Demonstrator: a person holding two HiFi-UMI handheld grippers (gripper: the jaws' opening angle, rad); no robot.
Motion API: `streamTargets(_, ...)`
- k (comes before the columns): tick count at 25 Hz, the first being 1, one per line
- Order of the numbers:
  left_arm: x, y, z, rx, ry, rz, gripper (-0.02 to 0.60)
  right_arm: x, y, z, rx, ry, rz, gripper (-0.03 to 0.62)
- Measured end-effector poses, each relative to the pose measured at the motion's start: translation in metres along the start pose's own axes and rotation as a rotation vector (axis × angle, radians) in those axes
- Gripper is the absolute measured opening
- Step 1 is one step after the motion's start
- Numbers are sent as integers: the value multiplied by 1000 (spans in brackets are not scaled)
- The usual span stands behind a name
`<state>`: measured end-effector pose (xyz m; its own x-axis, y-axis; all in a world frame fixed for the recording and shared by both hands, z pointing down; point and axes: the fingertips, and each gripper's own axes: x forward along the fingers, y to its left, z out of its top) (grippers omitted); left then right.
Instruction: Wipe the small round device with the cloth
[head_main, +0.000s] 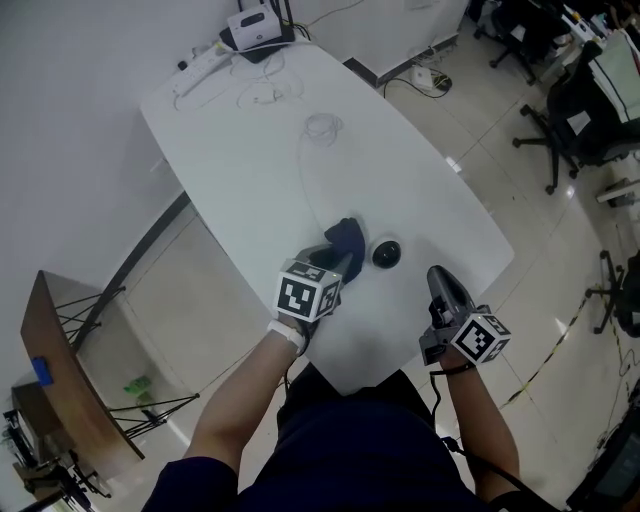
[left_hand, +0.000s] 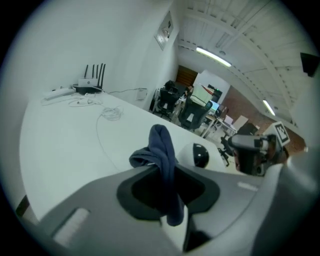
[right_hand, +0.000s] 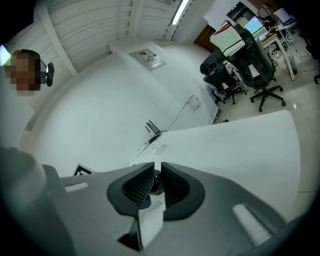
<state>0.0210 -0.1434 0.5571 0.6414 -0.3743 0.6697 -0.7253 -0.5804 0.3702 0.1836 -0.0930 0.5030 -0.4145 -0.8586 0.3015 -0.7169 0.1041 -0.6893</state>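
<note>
The small round device (head_main: 386, 253), a black dome on a pale base, sits on the white table (head_main: 250, 160) near its front edge. A dark blue cloth (head_main: 345, 238) is pinched in my left gripper (head_main: 345, 262), which is shut on it just left of the device; the cloth (left_hand: 162, 150) sticks up from the jaws with the device (left_hand: 199, 155) right beyond it. My right gripper (head_main: 437, 272) hovers to the device's right, apart from it. Its jaws stand a narrow slit apart with nothing between them, and the device (right_hand: 156, 184) shows through the slit.
A router (head_main: 255, 25), a power strip (head_main: 200, 65) and a coiled thin cable (head_main: 322, 128) lie at the table's far end. Office chairs (head_main: 570, 110) stand on the tiled floor to the right. A wooden board on a wire stand (head_main: 70, 380) is at the left.
</note>
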Motion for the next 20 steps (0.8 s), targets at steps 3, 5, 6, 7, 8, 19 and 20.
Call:
streamTargets(3, -22, -23, 17, -49, -83, -63, 77, -9, 2, 1, 16, -15, -15, 44)
streamTargets(5, -31, -42, 31, -107, -143, -131, 77, -13, 3, 2, 31, -24, -18, 40)
streamTargets(6, -33, -51, 37, -136, -165, -163, 77, -14, 3, 2, 34, -28, -16, 40)
streamTargets(7, -32, -59, 41, -165, -179, -190, 77, -14, 3, 3, 34, -30, -14, 40)
streamTargets(8, -30, -64, 44, -193, -186, -211, 77, -14, 4, 3, 33, -31, -14, 40)
streamTargets(19, -3, -46, 21, -382, -160, -226, 77, 0, -6, -7, 61, 7, -18, 40)
streamTargets(20, -3, -41, 16, -397, -157, -221, 77, 2, -8, -8, 65, 11, -20, 40)
